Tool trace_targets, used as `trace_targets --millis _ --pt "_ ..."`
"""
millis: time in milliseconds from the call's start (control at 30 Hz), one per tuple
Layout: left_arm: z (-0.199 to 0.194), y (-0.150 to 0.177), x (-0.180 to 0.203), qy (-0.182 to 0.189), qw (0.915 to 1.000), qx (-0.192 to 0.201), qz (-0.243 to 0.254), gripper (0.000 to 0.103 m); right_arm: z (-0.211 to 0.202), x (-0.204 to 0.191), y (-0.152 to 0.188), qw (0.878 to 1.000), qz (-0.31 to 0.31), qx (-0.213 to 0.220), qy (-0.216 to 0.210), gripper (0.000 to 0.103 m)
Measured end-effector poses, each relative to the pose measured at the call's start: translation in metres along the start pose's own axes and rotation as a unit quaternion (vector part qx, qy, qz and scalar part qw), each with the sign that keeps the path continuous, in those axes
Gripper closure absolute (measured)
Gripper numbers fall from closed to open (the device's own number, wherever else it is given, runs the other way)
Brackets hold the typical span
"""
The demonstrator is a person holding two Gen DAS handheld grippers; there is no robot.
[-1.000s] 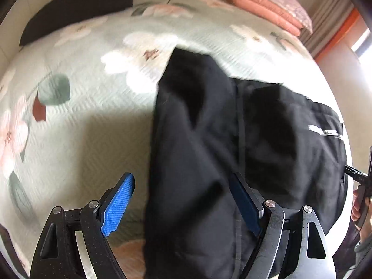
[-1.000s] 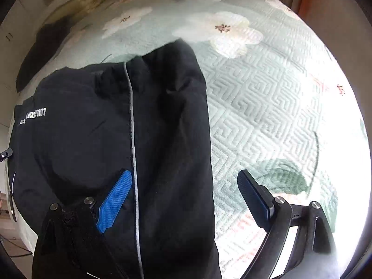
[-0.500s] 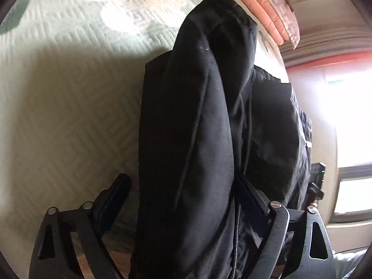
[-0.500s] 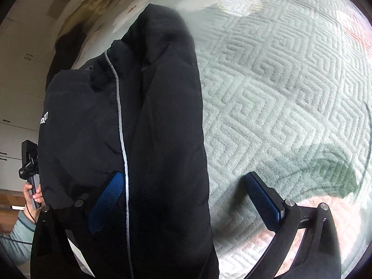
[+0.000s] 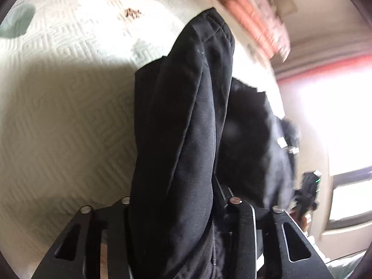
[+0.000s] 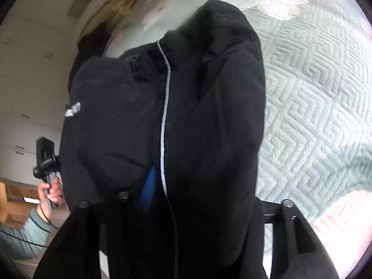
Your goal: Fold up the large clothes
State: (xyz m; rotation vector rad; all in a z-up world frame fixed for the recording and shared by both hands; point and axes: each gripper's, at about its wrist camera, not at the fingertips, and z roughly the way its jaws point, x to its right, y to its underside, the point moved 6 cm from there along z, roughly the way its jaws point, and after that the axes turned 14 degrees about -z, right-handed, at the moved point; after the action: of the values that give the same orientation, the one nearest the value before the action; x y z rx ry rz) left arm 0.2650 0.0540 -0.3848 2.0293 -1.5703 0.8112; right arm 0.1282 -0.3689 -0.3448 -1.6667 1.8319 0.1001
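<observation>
Here's the black fabric garment with a thin pale piping line (image 6: 164,116), lying on the bed's pale green quilted bedspread printed with white flowers (image 6: 313,97). In both wrist views it runs as one long dark band from the bottom of the frame toward the top, so its long axis points straight away from each tool.

Left tool (image 5: 173,211): a thick fold of the garment (image 5: 183,121) fills the gap between its fingers at the bottom centre, and the jaws are closing on it. The finger pads are buried under cloth, but the fabric bunches tight there, so I read it as a pinch.

Right tool (image 6: 193,200): same story. The jaws are closing, the blue pad (image 6: 148,186) is just showing at the left of the fold, and cloth is pressed against it.

Neither hand is nearer; each has its own side of the near edge. At the left edge of the right wrist view, a hand (image 6: 50,191) holds the other handle.

The next move, I'd judge, carries this near edge along the band toward the far end.
</observation>
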Motion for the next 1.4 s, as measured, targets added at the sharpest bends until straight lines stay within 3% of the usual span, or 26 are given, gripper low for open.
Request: trace_targets --millis 167,267,433,600,700,800,833,867,900,933,1000,1100,1167,1200,1267,1333,1400 --pt "-0.025 0.014 0.031 0.075 0.997 0.015 0.005 0.066 -0.026 -0.027 -0.006 0.999 -0.017 0.034 -0.011 0.069" --pt "-0.044 0.021 0.059 0.141 0.9899 0.012 0.008 0.066 -0.049 -0.048 -0.01 0.998 -0.032 0.057 -0.015 0.072" --pt "-0.059 0.038 0.104 0.18 0.9825 0.013 0.044 0.066 -0.093 -0.073 -0.016 0.995 -0.062 0.08 0.005 0.073" --pt "-0.069 0.056 0.153 0.217 0.9724 0.021 0.083 0.066 -0.161 -0.064 -0.009 0.992 -0.073 0.093 0.033 0.073" --pt "-0.06 0.074 0.187 0.238 0.9662 0.023 0.096 0.066 -0.179 -0.048 -0.028 0.991 -0.072 0.103 0.053 0.073" --pt "-0.039 0.091 0.216 0.256 0.9616 0.02 0.098 0.066 -0.21 -0.029 -0.036 0.989 -0.072 0.122 0.044 0.087" --pt "-0.032 0.094 0.224 0.26 0.9605 0.02 0.096 0.066 -0.227 -0.017 -0.033 0.988 -0.08 0.123 0.046 0.087" --pt "-0.022 0.099 0.232 0.267 0.9593 0.019 0.091 0.066 -0.229 -0.01 -0.041 0.986 -0.097 0.115 0.073 0.087" --pt "-0.005 0.106 0.241 0.267 0.9591 0.023 0.09 0.074 -0.225 0.003 -0.046 0.985 -0.109 0.093 0.098 0.087" --pt "0.009 0.11 0.243 0.256 0.9613 0.032 0.095 0.085 -0.217 0.021 -0.05 0.988 -0.098 0.075 0.091 0.087" --pt "0.041 0.113 0.232 0.223 0.9719 0.035 0.069 0.086 -0.192 0.058 -0.047 0.991 -0.092 0.047 0.087 0.087" --pt "0.079 0.11 0.192 0.132 0.9889 0.067 0.019 0.088 -0.151 0.131 -0.042 0.994 -0.048 0.019 0.094 0.087" --pt "0.078 0.108 0.154 0.072 0.9908 0.114 -0.008 0.085 -0.135 0.177 -0.042 0.994 -0.017 0.024 0.103 0.08" --pt "0.074 0.109 0.138 0.066 0.9899 0.121 -0.031 0.085 -0.128 0.195 -0.041 0.995 -0.001 0.022 0.101 0.076" --pt "0.071 0.113 0.118 0.05 0.9889 0.129 -0.054 0.083 -0.117 0.219 -0.039 0.996 0.025 0.013 0.086 0.053" --pt "0.066 0.122 0.116 0.049 0.9886 0.13 -0.057 0.083 -0.119 0.229 -0.039 0.998 0.023 0.018 0.055 0.053" --pt "0.064 0.127 0.127 0.074 0.9881 0.124 -0.054 0.084 -0.119 0.228 -0.046 0.999 0.002 0.014 0.048 0.053"
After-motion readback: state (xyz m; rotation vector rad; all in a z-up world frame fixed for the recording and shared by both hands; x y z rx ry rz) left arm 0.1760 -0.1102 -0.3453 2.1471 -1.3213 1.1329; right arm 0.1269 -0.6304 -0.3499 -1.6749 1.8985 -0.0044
